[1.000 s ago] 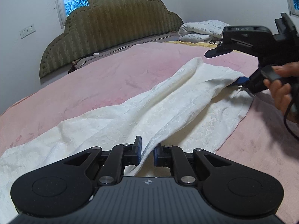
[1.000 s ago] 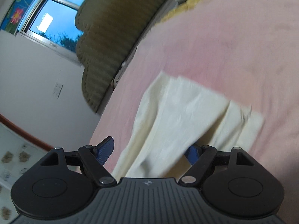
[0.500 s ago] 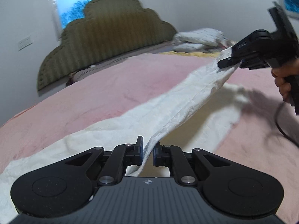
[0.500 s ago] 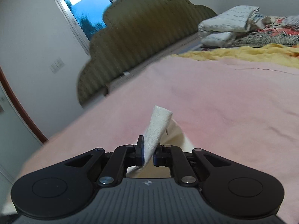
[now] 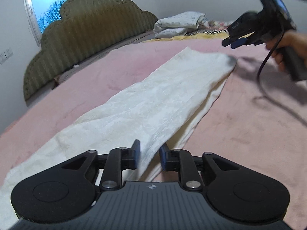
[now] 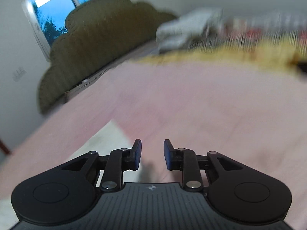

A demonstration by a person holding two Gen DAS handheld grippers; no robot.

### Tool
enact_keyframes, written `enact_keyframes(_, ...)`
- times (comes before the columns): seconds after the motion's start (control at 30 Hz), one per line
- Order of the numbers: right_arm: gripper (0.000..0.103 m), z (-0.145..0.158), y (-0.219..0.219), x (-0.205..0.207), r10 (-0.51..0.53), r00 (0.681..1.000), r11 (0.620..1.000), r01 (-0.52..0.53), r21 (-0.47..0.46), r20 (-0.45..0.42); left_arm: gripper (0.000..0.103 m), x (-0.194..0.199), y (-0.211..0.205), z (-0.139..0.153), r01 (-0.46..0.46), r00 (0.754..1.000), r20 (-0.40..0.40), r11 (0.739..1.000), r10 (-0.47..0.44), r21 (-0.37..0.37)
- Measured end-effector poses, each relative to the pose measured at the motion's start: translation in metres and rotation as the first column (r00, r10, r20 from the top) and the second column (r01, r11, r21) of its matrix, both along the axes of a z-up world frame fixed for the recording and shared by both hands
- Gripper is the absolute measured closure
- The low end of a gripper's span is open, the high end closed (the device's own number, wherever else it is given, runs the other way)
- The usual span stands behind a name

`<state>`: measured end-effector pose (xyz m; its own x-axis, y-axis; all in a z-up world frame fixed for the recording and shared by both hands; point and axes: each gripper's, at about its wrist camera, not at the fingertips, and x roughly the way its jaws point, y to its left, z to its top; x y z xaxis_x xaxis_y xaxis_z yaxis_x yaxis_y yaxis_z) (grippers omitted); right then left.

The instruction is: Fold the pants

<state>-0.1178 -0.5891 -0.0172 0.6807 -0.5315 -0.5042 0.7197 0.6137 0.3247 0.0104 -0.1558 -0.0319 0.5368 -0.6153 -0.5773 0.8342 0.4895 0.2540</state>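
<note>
Lying flat now, the white pants (image 5: 153, 103) stretch from lower left to upper right; the right gripper (image 6: 152, 154) has released them, opening empty, and the left gripper (image 5: 148, 156) opens around their edge.

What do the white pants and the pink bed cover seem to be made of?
The white pants: probably thin woven cloth, matte, with a faint embossed or crinkled pattern and soft folds. The pink bed cover: likely plush fleece, matte, with a short, smudgy nap.

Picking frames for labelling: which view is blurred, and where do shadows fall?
Right wrist view: heavy motion blur across the olive scalloped headboard and bedding. Left wrist view: mostly sharp; the right gripper casts a shadow on the cream pants end and pink blanket.
</note>
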Motion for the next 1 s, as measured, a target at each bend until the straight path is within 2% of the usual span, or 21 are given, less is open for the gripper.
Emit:
enact_keyframes(0.03, 0.077, 0.007, 0.006, 0.01, 0.062, 0.998, 0.996, -0.063, -0.065, -0.026, 0.063, 0.002, 0.002, 0.006, 0.01, 0.999, -0.038, 1.0, -0.011, -0.029)
enact_keyframes(0.1, 0.077, 0.016, 0.014, 0.039, 0.222, 0.969, 0.967, -0.233, -0.104, -0.104, 0.056, 0.009, 0.005, 0.017, -0.003, 0.997, -0.079, 0.996, -0.003, -0.086)
enact_keyframes(0.17, 0.077, 0.013, 0.023, 0.082, 0.393, 0.889, 0.902, -0.423, -0.091, -0.234, 0.054, 0.017, 0.006, 0.025, -0.055, 0.996, -0.083, 0.99, 0.045, -0.132)
enact_keyframes(0.23, 0.077, 0.0, 0.026, 0.118, 0.45, 0.826, 0.864, -0.499, -0.067, -0.34, 0.052, 0.028, 0.007, 0.029, -0.113, 0.991, -0.096, 0.981, 0.099, -0.155)
enact_keyframes(0.27, 0.077, -0.009, 0.025, 0.135, 0.454, 0.801, 0.856, -0.514, -0.056, -0.391, 0.052, 0.035, 0.005, 0.028, -0.141, 0.987, -0.103, 0.979, 0.127, -0.145)
enact_keyframes(0.3, 0.077, -0.017, 0.02, 0.149, 0.446, 0.789, 0.856, -0.514, -0.054, -0.422, 0.053, 0.041, 0.003, 0.026, -0.169, 0.982, -0.106, 0.978, 0.156, -0.119)
enact_keyframes(0.33, 0.077, -0.023, 0.015, 0.158, 0.441, 0.794, 0.858, -0.509, -0.062, -0.418, 0.053, 0.047, 0.0, 0.021, -0.186, 0.978, -0.111, 0.979, 0.176, -0.084)
enact_keyframes(0.43, 0.076, -0.016, 0.009, 0.162, 0.41, 0.844, 0.889, -0.455, -0.056, -0.347, 0.053, 0.055, -0.003, 0.004, -0.183, 0.973, -0.145, 0.983, 0.182, 0.006)
enact_keyframes(0.5, 0.076, -0.007, 0.023, 0.15, 0.375, 0.858, 0.89, -0.44, -0.124, -0.351, 0.052, 0.049, 0.003, 0.003, -0.186, 0.975, -0.123, 0.982, 0.183, -0.016)
enact_keyframes(0.57, 0.074, -0.001, 0.039, 0.131, 0.428, 0.839, 0.864, -0.489, -0.122, -0.337, 0.052, 0.048, 0.002, 0.004, -0.193, 0.977, -0.098, 0.981, 0.189, -0.03)
enact_keyframes(0.67, 0.07, -0.004, 0.059, 0.109, 0.554, 0.784, 0.811, -0.585, -0.034, -0.281, 0.052, 0.047, -0.003, 0.001, -0.16, 0.98, -0.125, 0.987, 0.157, -0.016)
enact_keyframes(0.7, 0.066, -0.009, 0.065, 0.106, 0.574, 0.765, 0.796, -0.605, -0.022, -0.293, 0.052, 0.044, -0.004, -0.002, -0.145, 0.982, -0.123, 0.989, 0.142, -0.015)
enact_keyframes(0.73, 0.052, -0.016, 0.07, 0.106, 0.566, 0.75, 0.79, -0.612, -0.036, -0.342, 0.052, 0.04, -0.006, -0.003, -0.135, 0.986, -0.099, 0.991, 0.133, -0.015)
enact_keyframes(0.77, 0.032, -0.021, 0.073, 0.103, 0.537, 0.757, 0.789, -0.606, -0.096, -0.372, 0.052, 0.034, -0.008, -0.005, -0.125, 0.99, -0.066, 0.992, 0.124, -0.008)
enact_keyframes(0.8, 0.027, -0.023, 0.073, 0.099, 0.488, 0.783, 0.81, -0.571, -0.136, -0.386, 0.052, 0.029, -0.011, -0.005, -0.119, 0.992, -0.039, 0.993, 0.119, -0.002)
enact_keyframes(0.83, 0.028, -0.02, 0.071, 0.096, 0.428, 0.816, 0.844, -0.515, -0.152, -0.39, 0.052, 0.027, -0.011, -0.005, -0.116, 0.993, -0.019, 0.993, 0.116, -0.005)
enact_keyframes(0.87, 0.028, -0.014, 0.071, 0.088, 0.398, 0.842, 0.864, -0.478, -0.16, -0.364, 0.049, 0.025, -0.01, -0.003, -0.114, 0.993, -0.01, 0.993, 0.114, -0.017)
enact_keyframes(0.9, 0.028, -0.008, 0.075, 0.079, 0.409, 0.858, 0.866, -0.472, -0.164, -0.311, 0.047, 0.024, -0.008, -0.002, -0.117, 0.993, -0.013, 0.993, 0.117, -0.031)
enact_keyframes(0.93, 0.028, -0.003, 0.08, 0.069, 0.456, 0.856, 0.855, -0.497, -0.146, -0.243, 0.042, 0.027, -0.007, -0.002, -0.128, 0.992, -0.024, 0.991, 0.128, -0.041)
enact_keyframes(1.0, 0.028, -0.001, 0.094, 0.06, 0.591, 0.787, 0.788, -0.61, -0.083, -0.177, 0.04, 0.032, -0.008, -0.006, -0.143, 0.989, -0.055, 0.989, 0.141, -0.044)
